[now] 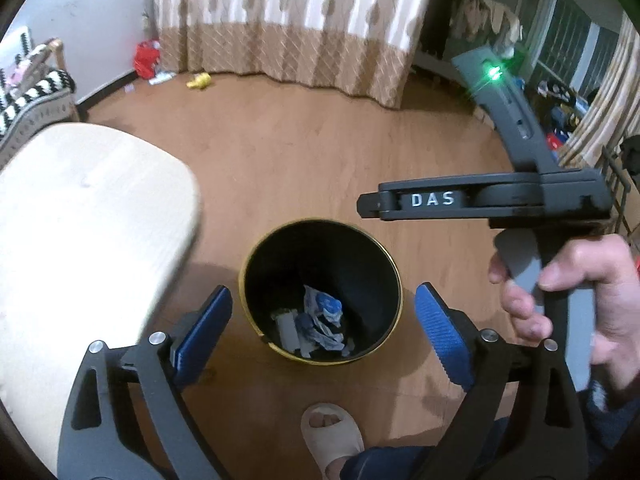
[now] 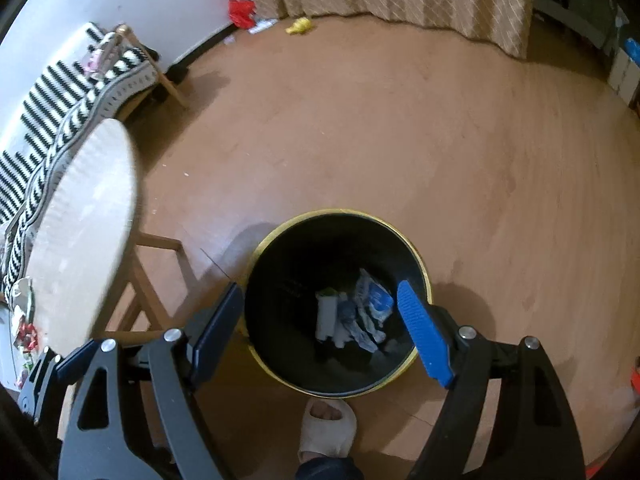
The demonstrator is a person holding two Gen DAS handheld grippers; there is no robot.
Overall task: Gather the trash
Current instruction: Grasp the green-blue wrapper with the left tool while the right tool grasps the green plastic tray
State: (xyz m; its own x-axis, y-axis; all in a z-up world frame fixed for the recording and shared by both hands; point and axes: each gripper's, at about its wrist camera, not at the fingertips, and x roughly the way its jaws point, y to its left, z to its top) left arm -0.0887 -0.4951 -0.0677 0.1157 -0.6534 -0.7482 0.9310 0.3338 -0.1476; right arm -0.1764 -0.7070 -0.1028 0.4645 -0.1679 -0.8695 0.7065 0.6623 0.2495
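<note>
A black trash bin with a gold rim (image 1: 248, 264) (image 2: 416, 248) stands on the wooden floor. Crumpled blue-and-white wrappers (image 1: 324, 320) (image 2: 370, 300) and a white scrap (image 2: 326, 316) lie at its bottom. My left gripper (image 1: 322, 328) is open and empty above the bin. My right gripper (image 2: 320, 320) is open and empty above the bin too; in the left wrist view its body (image 1: 480, 200) shows side-on at the right, held by a hand. More trash (image 2: 24, 332) lies on the table's near left.
A pale wooden table (image 1: 88, 216) (image 2: 92, 216) stands left of the bin. A striped sofa (image 2: 60, 100) is beyond it. A red bag (image 2: 240, 10) and a yellow item (image 2: 298, 26) lie by the curtain. A slippered foot (image 2: 326, 428) is just before the bin.
</note>
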